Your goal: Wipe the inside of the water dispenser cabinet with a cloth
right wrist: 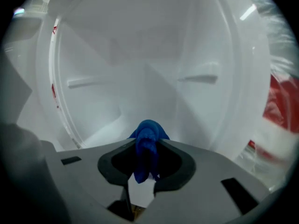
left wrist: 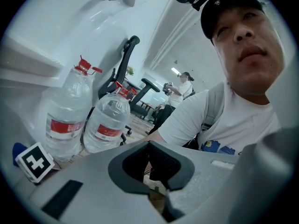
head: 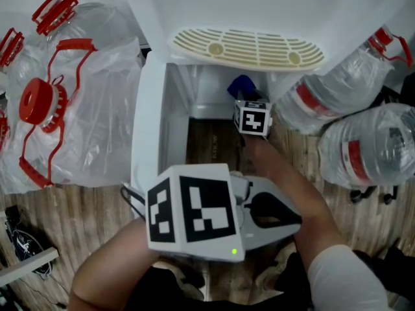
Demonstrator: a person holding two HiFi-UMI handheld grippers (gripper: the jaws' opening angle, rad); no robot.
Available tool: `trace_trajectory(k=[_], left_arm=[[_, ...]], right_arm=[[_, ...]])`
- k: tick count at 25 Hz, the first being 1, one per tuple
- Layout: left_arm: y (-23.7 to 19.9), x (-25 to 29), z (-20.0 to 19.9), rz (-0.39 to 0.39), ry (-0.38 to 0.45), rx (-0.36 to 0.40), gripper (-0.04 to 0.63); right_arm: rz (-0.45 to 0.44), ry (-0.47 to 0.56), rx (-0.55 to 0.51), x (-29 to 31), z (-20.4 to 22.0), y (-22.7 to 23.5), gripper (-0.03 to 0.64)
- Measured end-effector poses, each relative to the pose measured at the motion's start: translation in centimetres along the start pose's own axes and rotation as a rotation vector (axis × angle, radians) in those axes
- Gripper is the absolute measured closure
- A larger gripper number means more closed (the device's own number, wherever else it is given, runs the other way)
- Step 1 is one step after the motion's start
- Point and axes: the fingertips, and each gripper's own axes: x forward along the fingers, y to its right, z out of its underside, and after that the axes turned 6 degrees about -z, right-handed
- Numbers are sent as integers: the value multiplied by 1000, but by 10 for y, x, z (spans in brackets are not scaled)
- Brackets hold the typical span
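The right gripper (right wrist: 147, 147) is clamping a blue cloth (right wrist: 148, 133) inside the cabinet (right wrist: 140, 73) for wiping, while the left gripper (left wrist: 149, 146), closed on nothing, is waiting outside, clear.

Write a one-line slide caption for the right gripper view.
Right gripper pinches a blue cloth inside the white dispenser cabinet.

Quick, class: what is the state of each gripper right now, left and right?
Left gripper: closed, empty.
Right gripper: closed on the cloth.
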Motion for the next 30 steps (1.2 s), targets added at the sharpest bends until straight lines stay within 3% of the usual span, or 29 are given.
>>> trace_trajectory(k=[6, 11, 20, 27, 30], left_arm=[[-1, 7, 14, 14, -73, -31, 592], [0, 9, 15, 25, -77, -32, 592], [2, 9, 16, 33, -81, -19, 592], [4, 8, 13, 38, -68, -13, 592], [5, 9, 12, 44, -65, -13, 592]], right_arm=[[-85, 71, -110, 33, -60, -23, 531], [-115, 40, -167, 64, -71, -28, 531], [-175, -30, -100, 67, -44, -40, 531], [-224, -72, -141, 27, -2, -61, 531], [-234, -45, -157, 23, -13, -63, 531]])
